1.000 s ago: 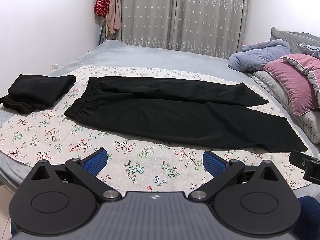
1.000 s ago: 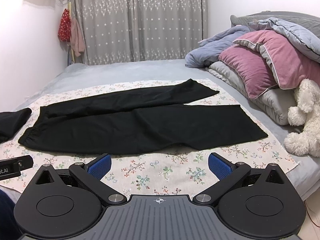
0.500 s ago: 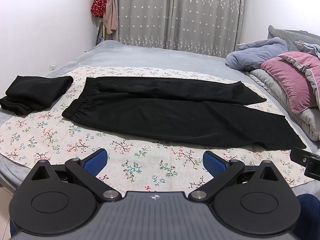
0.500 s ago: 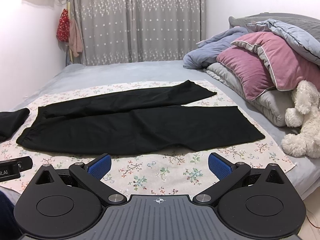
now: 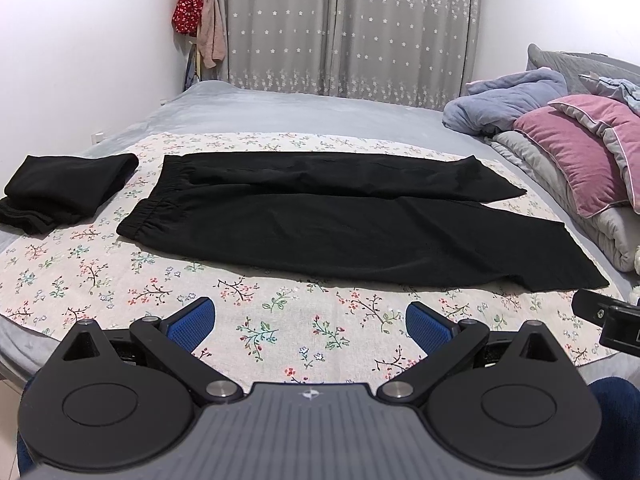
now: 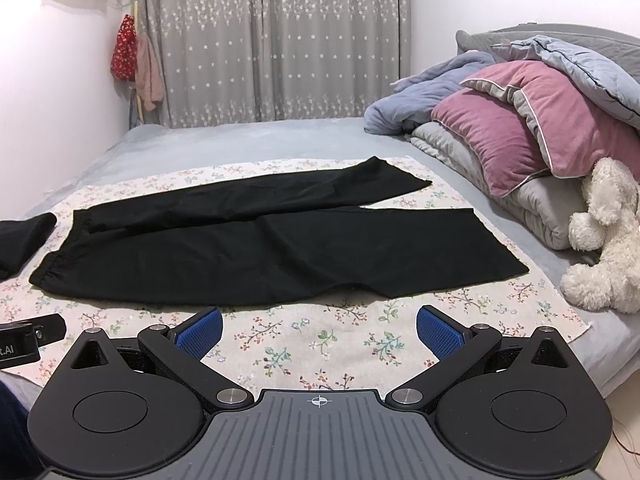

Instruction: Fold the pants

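Observation:
Black pants [image 5: 340, 216] lie spread flat on a floral cloth [image 5: 280, 320] on the bed, waistband to the left, both legs running right. They also show in the right wrist view [image 6: 260, 248]. My left gripper [image 5: 310, 320] is open and empty, held over the cloth's near edge, short of the pants. My right gripper [image 6: 318, 328] is open and empty, also short of the pants' near edge. Part of the right gripper [image 5: 608, 316] shows at the right of the left wrist view.
A folded black garment [image 5: 64, 188] lies left of the pants. Pillows and blankets [image 6: 520, 120] pile at the right, with a white plush toy [image 6: 604, 236] beside them. Grey curtains [image 5: 348, 28] hang behind the bed.
Both grippers have drifted slightly, so the pants sit a little differently in each view. Both stay open and empty. The pants have not moved.

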Demonstrator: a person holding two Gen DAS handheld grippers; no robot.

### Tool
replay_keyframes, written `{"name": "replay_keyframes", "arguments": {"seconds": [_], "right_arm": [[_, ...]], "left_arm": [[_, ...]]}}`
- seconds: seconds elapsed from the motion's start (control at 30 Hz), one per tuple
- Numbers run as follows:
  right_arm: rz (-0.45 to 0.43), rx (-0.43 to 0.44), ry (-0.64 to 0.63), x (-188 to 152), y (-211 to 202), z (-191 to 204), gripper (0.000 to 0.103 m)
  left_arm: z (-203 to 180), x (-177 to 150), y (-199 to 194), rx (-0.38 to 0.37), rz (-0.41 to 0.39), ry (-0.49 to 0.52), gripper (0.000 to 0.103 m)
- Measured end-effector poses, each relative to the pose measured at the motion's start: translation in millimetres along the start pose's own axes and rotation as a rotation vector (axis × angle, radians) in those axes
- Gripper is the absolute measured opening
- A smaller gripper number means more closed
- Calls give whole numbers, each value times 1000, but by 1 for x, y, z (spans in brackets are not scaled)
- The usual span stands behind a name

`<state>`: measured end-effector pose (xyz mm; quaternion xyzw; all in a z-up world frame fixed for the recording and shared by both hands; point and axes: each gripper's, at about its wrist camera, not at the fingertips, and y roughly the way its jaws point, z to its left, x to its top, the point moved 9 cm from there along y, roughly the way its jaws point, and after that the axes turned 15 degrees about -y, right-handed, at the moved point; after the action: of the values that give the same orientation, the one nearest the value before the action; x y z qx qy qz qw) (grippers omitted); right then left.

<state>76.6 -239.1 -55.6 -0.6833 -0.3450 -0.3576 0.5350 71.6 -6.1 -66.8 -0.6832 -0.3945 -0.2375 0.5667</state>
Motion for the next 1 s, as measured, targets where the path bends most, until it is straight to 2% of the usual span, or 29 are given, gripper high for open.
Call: {"name": "replay_keyframes", "arguments": {"seconds": [0.73,1.0], "right_arm": [[18,-4,-9,-6,8,3,103],[30,-11,-11,-9,22,0,103]], "left_arm": [[-1,-3,8,8,16,19,103],[6,4,26,28,32,24,103]]}}
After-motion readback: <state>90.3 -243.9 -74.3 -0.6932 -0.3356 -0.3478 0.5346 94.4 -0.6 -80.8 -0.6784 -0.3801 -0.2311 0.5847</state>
